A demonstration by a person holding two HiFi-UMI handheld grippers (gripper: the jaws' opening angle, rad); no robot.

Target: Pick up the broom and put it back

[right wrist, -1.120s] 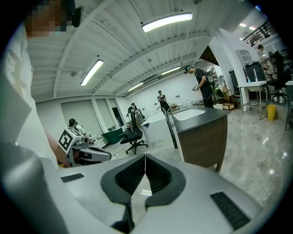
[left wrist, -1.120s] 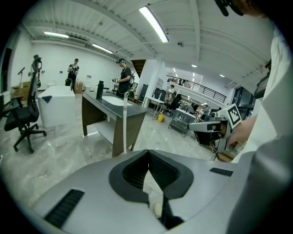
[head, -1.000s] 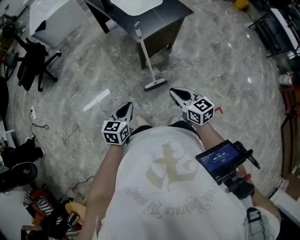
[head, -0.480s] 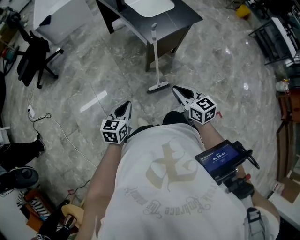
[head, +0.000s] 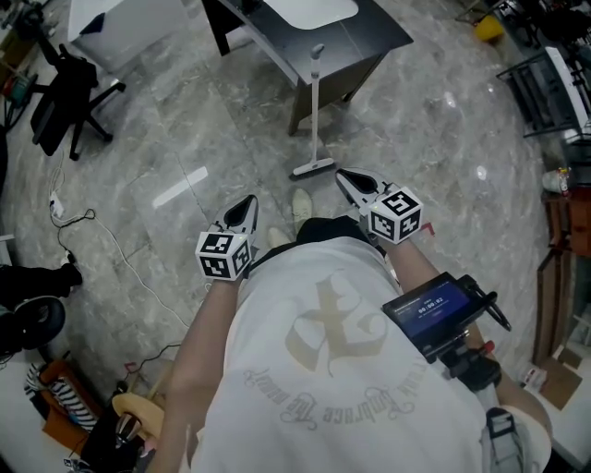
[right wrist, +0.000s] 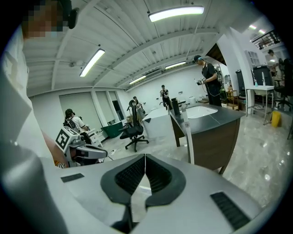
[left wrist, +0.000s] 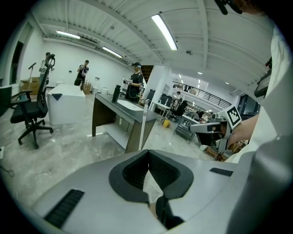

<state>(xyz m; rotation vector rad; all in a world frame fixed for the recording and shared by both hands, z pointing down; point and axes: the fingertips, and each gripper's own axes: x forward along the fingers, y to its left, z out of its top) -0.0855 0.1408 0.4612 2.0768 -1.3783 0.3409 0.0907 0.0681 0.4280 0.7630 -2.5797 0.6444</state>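
The white broom stands upright on the marble floor, its handle leaning on the corner of a dark desk and its flat head on the floor. In the head view my left gripper is at lower left of the broom head and my right gripper just right of it, neither touching it. Both are shut with nothing between the jaws. The handle shows ahead in the left gripper view, broom, and in the right gripper view, broom.
A black office chair stands at the far left and a cable trails over the floor there. Wire racks line the right side. A white cabinet is behind the desk. People stand at the desk in both gripper views.
The person has walked closer to the broom, so its head now lies nearer the right gripper. Both grippers stayed shut and level with each other.
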